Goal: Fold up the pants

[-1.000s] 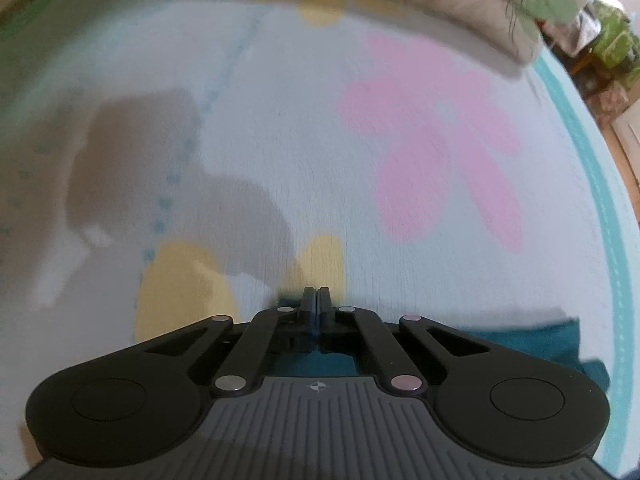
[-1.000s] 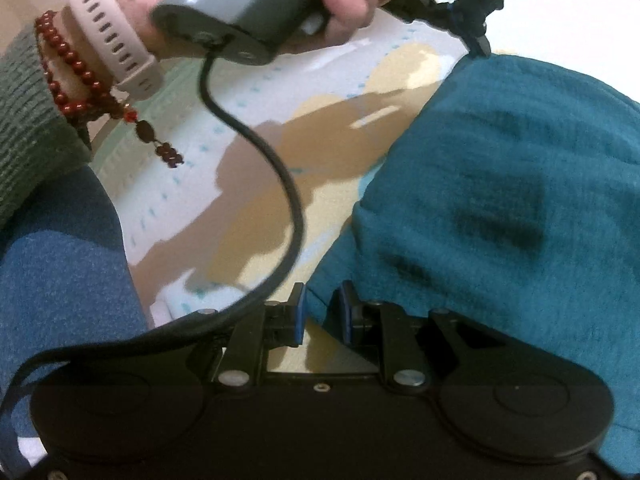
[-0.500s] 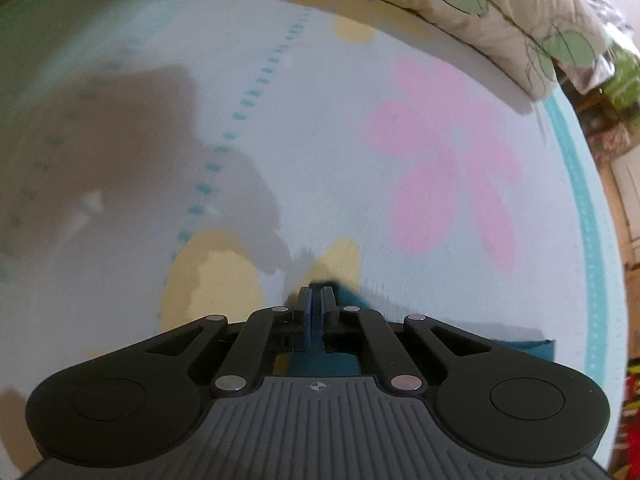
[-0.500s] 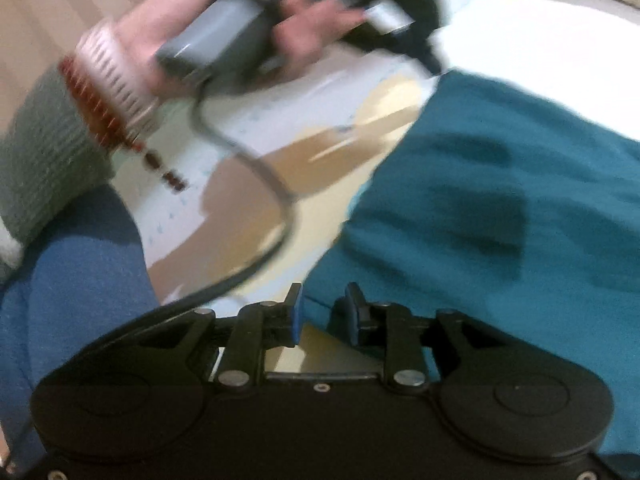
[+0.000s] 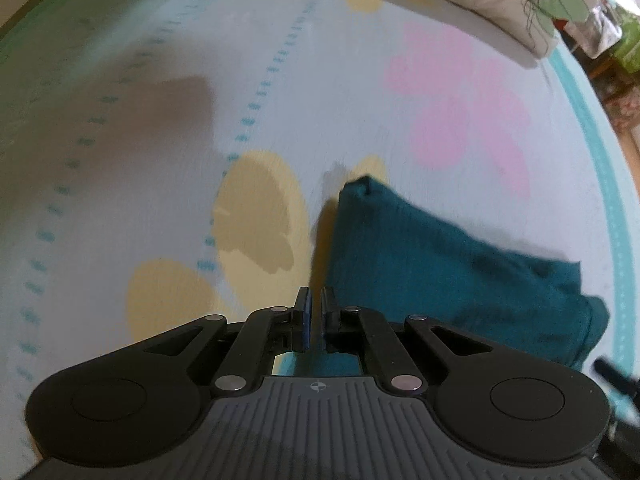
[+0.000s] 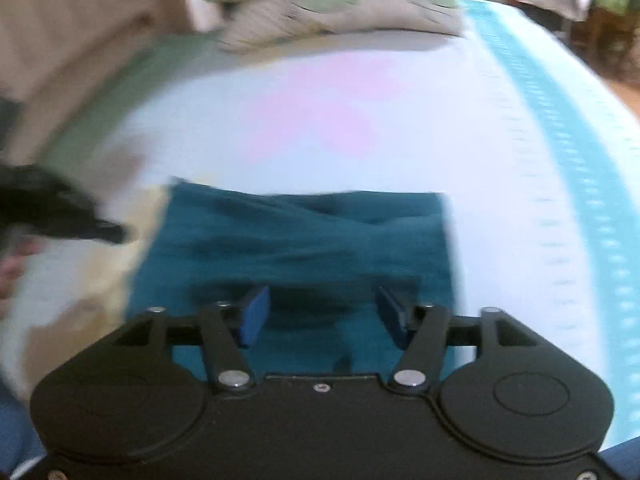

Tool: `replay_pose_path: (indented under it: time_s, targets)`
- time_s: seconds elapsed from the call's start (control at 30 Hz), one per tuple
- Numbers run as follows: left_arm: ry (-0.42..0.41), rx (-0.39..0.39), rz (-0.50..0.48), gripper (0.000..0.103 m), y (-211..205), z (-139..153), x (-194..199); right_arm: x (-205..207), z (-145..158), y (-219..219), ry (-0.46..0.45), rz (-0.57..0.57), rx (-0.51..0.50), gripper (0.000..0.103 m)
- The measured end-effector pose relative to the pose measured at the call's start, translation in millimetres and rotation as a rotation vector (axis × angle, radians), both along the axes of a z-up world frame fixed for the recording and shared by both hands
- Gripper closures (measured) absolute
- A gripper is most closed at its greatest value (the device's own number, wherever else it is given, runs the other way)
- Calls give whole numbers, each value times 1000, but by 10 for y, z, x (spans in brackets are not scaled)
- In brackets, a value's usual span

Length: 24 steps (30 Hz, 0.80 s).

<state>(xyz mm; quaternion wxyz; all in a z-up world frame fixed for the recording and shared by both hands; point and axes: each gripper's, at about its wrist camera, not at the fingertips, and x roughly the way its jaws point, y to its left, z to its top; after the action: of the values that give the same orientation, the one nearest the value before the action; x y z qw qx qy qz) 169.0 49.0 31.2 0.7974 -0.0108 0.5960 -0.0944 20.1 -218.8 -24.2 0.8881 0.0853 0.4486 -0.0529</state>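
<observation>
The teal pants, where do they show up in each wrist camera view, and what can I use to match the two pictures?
Left wrist view: the pants lie right of centre, running to the lower right, beside the left tool.
Right wrist view: the pants fill the middle as a folded block, just beyond the right tool.
Shared landmark: the pink flower on the mat, beyond the pants in both views.

Folded pants [image 6: 296,240] on mat [image 6: 500,200], mid; pillow [image 6: 340,4] behind at far edge
</observation>
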Motion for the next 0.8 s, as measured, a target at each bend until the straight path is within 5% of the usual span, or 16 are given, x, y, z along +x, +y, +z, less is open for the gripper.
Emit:
replay_pose_path:
  time_s: [0.1, 0.37, 0.8]
  targets:
    - [-1, 37, -1, 99, -24, -30, -96, 78, -123, -108, 67, -50, -69, 30]
    - [-15, 112, -40, 99, -128, -89, -229, 357, -411, -477, 211, -162, 120, 25]
    - [15, 93, -56, 99, -166, -169, -257, 449, -617, -894, 205, -208, 349, 8]
